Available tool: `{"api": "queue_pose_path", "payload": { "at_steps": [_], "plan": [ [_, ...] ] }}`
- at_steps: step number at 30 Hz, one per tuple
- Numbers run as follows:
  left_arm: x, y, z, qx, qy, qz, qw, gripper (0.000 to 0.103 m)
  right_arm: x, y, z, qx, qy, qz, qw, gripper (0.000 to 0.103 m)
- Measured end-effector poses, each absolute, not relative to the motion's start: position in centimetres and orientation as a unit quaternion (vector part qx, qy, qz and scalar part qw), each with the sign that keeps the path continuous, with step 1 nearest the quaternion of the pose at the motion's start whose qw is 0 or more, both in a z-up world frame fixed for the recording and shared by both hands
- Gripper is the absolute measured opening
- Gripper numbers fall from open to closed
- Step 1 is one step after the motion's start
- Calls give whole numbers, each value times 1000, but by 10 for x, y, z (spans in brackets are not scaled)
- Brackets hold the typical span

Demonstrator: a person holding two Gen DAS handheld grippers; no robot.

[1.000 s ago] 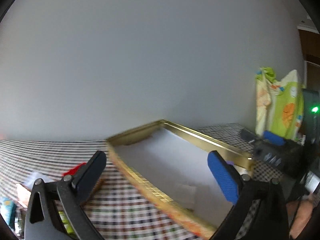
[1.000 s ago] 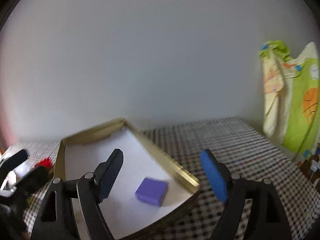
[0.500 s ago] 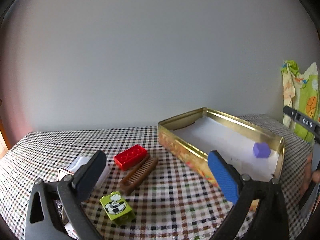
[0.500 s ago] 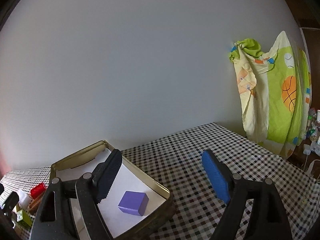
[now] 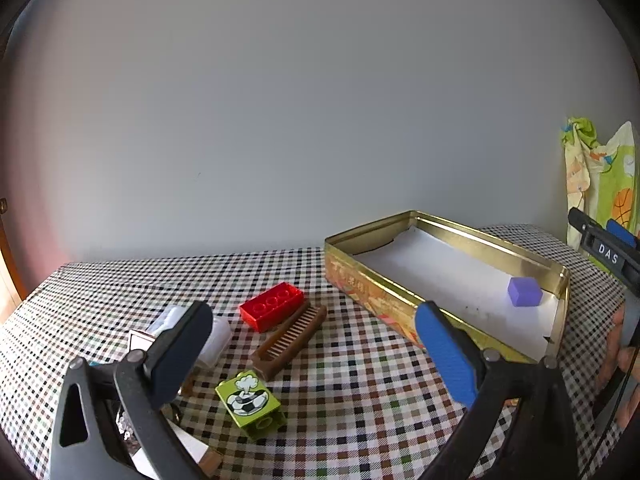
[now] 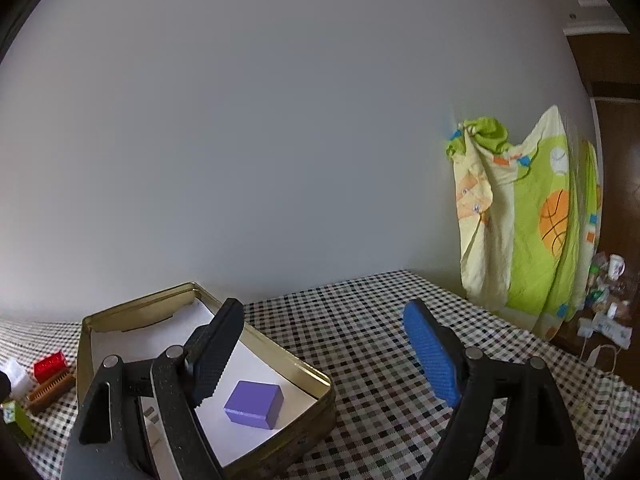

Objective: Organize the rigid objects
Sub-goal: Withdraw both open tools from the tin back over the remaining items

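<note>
So the purple block (image 6: pixel 253 403) sits alone in the gold tin (image 5: pixel 556 280), near its right end. Red brick (image 5: pixel 271 306), brown comb (image 5: pixel 289 337) and green soccer brick (image 5: pixel 250 403) lie left of it on the checkered tablecloth (image 5: pixel 360 400). Left gripper (image 5: pixel 312 350) hovers level, spread wide, empty. Right gripper (image 6: pixel 324 354) too, by the tin's corner, marked "DAS".

Plain grey wall (image 5: pixel 280 120) behind checkered tablecloth (image 6: pixel 400 320) (daylit)
</note>
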State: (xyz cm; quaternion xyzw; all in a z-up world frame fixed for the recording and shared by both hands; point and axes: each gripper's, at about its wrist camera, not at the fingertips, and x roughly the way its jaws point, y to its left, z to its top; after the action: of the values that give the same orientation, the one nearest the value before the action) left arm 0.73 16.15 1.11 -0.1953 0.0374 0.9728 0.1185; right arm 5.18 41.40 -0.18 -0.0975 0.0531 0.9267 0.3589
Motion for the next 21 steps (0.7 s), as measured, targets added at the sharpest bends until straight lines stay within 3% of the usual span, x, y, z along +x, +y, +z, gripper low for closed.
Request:
{"api": "queue_pose_path", "payload": {
  "at_steps": [21],
  "plan": [
    [17, 122, 9, -203, 34, 971, 123, 103, 66, 354, -2, -86, 60, 934, 342, 84]
  ]
}}
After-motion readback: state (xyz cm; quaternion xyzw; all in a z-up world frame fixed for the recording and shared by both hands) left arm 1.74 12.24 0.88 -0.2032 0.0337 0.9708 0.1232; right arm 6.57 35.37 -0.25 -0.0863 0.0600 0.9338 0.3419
